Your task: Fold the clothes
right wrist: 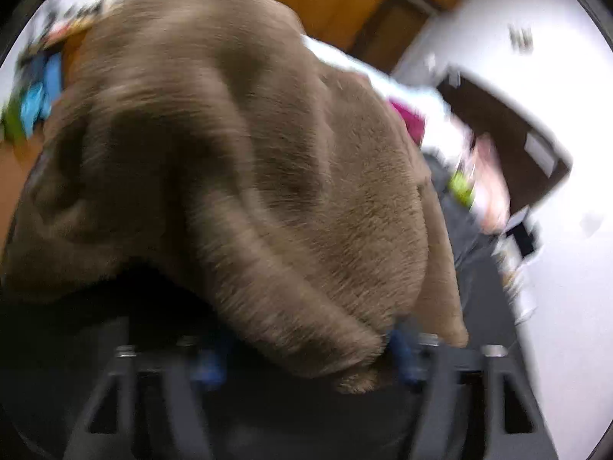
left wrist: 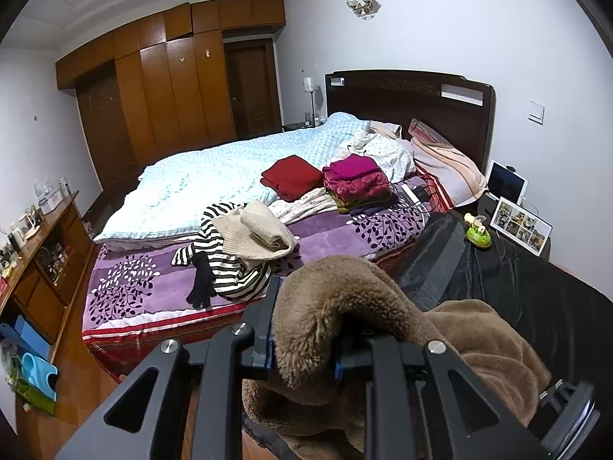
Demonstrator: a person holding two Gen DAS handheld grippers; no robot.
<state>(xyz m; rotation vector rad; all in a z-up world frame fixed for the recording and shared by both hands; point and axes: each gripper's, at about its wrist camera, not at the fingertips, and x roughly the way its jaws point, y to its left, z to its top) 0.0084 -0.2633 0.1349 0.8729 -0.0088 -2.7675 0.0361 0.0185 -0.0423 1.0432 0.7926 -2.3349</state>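
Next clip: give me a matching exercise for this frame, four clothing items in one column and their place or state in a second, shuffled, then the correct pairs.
Items
1. brown fleece garment
2. red folded garment
3. black glove
4. magenta garment

Place or state
A. lying flat by the striped top
B. on top of the folded stack
C. clamped in the left hand-held gripper
D. alone on the pale blue quilt

Pairs: 1-C, 2-D, 3-A, 4-B
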